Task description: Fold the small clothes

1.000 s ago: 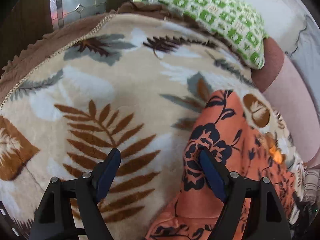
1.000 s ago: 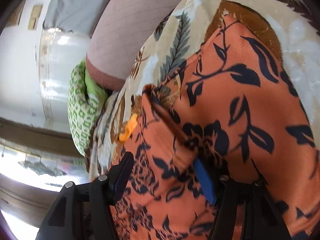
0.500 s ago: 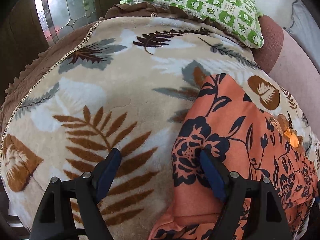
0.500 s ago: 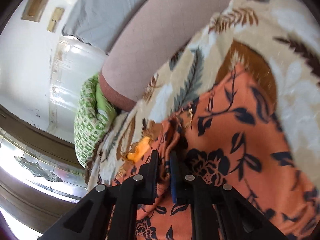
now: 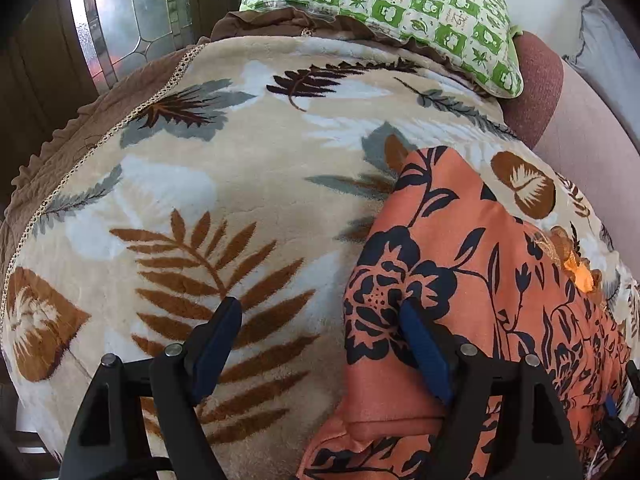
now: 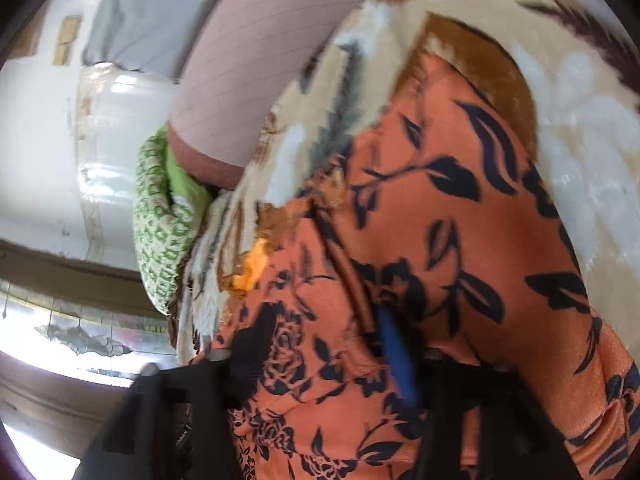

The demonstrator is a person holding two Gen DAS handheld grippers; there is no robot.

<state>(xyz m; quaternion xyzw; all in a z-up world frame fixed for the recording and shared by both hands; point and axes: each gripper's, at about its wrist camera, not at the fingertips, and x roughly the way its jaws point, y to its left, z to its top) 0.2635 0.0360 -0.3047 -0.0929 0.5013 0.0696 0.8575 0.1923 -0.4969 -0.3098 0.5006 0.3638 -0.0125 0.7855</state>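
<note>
An orange garment with a black flower print point(image 5: 472, 264) lies on a leaf-patterned blanket point(image 5: 224, 184); it fills the right wrist view point(image 6: 460, 240). My left gripper point(image 5: 320, 324) is open at the garment's left edge, its right finger point(image 5: 424, 352) pressed on the cloth and its left finger point(image 5: 216, 340) over the blanket. My right gripper point(image 6: 328, 352) is open over the garment, with a fold of cloth between its blurred fingers. A small bright orange tag point(image 6: 252, 268) shows at the garment's far edge.
A green-and-white patterned pillow point(image 5: 400, 12) lies at the bed's far end. A pink cushion point(image 5: 580, 152) lines the right side. A leaded glass door point(image 5: 132, 20) stands at the back left. The blanket's brown frilled border point(image 5: 72, 136) marks the left edge.
My right gripper was shut on a fold of the garment half a second ago and has opened, and that view is now blurred by motion. My left gripper has stayed open and shifted slightly.
</note>
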